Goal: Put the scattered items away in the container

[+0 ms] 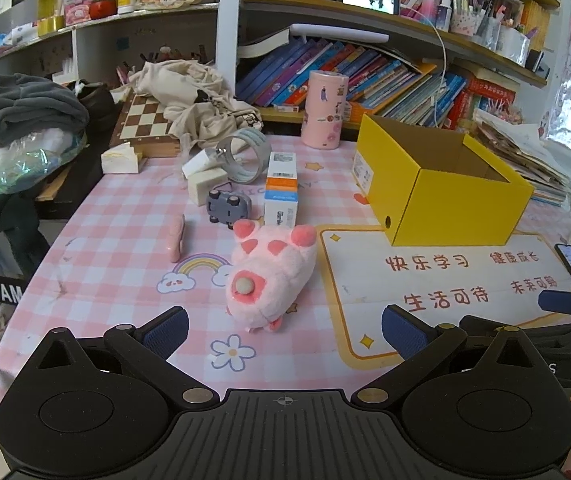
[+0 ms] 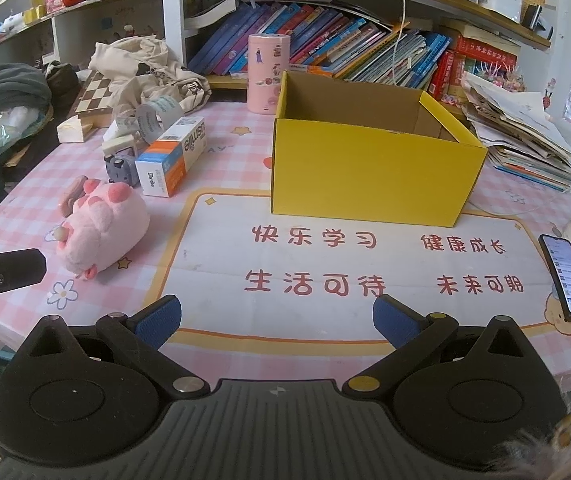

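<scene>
An open yellow cardboard box stands on the pink checked table, and what shows of its inside is bare. A pink plush pig lies just ahead of my left gripper, which is open and empty. Behind the pig lie a grey toy car, a white-and-orange carton, a pink flat item, a clear tape roll and white blocks. My right gripper is open and empty, in front of the box.
A pink cylinder tin stands behind the box. A phone lies at the table's right edge. A chessboard, cloths and clothes are piled at the left. Bookshelves line the back. Paper stacks sit on the right.
</scene>
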`<state>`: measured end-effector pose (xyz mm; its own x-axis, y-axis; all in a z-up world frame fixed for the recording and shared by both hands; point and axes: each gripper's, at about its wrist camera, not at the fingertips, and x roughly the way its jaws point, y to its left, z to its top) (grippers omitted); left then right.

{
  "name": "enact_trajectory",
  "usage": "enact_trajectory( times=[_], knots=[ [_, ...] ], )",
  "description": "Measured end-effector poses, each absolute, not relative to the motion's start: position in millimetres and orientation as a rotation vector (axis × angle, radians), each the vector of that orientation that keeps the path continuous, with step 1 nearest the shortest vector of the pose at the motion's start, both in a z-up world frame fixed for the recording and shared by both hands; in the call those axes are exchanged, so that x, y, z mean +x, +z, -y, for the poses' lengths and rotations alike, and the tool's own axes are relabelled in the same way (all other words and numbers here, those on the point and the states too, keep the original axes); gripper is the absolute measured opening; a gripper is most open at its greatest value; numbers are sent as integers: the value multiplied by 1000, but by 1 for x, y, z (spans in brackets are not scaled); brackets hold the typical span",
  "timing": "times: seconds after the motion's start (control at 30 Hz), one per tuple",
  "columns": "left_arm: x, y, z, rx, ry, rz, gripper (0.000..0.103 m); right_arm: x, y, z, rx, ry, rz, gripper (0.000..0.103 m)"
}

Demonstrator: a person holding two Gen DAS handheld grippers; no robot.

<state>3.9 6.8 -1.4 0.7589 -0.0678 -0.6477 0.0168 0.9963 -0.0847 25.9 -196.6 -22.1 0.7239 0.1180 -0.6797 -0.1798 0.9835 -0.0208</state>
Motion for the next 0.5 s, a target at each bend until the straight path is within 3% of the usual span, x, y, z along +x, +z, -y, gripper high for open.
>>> enact_trajectory(
  times=[0.5],
  knots=[
    [3, -1, -5, -51, -44, -705, 103, 29, -23, 190, -100, 201, -747, 103]
  ],
)
